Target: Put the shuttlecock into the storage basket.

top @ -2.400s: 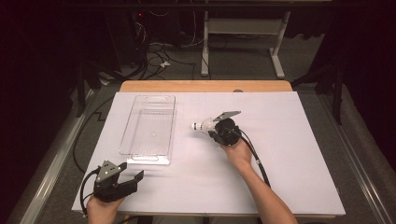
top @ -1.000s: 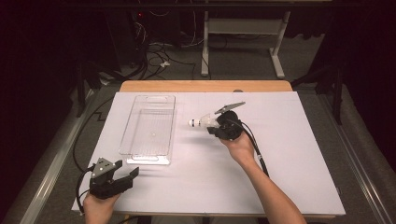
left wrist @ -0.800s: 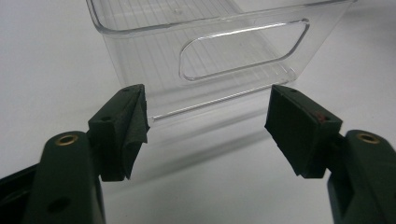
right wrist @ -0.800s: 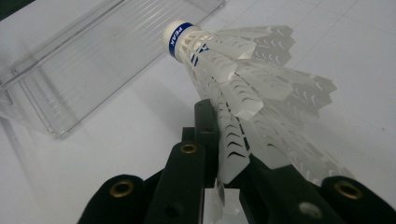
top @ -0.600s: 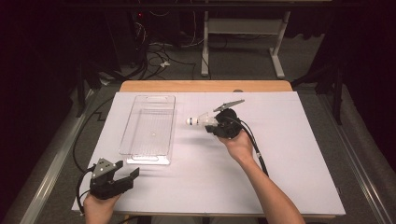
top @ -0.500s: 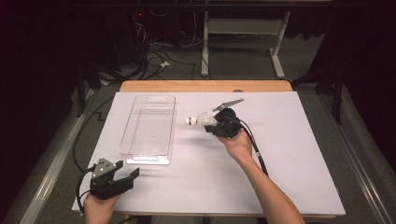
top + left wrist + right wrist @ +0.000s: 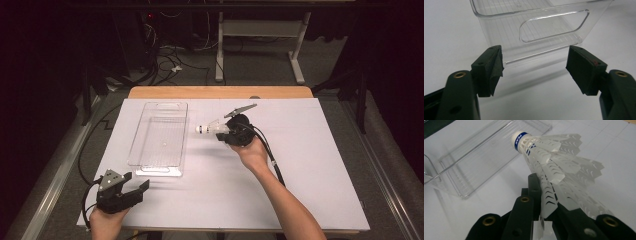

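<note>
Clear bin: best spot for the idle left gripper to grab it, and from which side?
Probably the near short end wall of the clear bin, at the rim above its cut-out handle slot, coming from the person's side. That wall faces the left gripper, whose jaws stand open and apart from it. The rim there is a thin lip, so one pad could go inside and one outside, from above.

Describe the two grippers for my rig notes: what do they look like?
Both are black. The left gripper has two jaws with flat dark pads, brass-ringed holes and a grey three-cornered plate on top. The right gripper has the same plate and trails a black cable. Both forearms are bare.
</note>
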{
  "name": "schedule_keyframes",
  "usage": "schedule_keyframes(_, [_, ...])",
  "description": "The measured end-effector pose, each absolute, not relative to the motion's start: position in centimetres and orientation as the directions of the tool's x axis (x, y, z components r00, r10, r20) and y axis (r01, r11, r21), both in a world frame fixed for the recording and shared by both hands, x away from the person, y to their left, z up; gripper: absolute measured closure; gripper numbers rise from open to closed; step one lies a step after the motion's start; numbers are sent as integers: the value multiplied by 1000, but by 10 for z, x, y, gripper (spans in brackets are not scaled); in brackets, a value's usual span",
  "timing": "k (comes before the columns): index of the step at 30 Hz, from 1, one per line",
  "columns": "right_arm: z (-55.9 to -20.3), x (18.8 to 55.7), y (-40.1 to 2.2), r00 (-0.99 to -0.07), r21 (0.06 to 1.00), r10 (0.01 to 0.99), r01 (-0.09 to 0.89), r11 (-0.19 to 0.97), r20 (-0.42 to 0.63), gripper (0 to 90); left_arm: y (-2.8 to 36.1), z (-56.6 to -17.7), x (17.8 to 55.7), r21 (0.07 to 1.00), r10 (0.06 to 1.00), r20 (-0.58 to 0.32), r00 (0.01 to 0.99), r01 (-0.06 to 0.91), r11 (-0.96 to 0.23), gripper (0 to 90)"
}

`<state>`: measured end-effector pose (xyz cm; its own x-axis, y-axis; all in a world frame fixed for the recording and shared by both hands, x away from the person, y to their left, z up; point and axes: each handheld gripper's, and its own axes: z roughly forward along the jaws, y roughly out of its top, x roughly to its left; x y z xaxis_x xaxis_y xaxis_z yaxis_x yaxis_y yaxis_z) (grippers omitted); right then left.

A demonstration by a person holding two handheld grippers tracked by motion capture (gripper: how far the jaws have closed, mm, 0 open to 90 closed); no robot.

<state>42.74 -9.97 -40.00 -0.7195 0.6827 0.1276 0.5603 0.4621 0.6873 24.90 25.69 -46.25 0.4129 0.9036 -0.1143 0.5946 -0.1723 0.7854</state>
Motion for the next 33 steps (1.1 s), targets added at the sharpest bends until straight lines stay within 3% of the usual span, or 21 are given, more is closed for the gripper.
schedule_keyframes(33, [-384,437,-76,-742,692,656,546,472,138,890,256,-463,250,785,903,-114,415,595,-175,304])
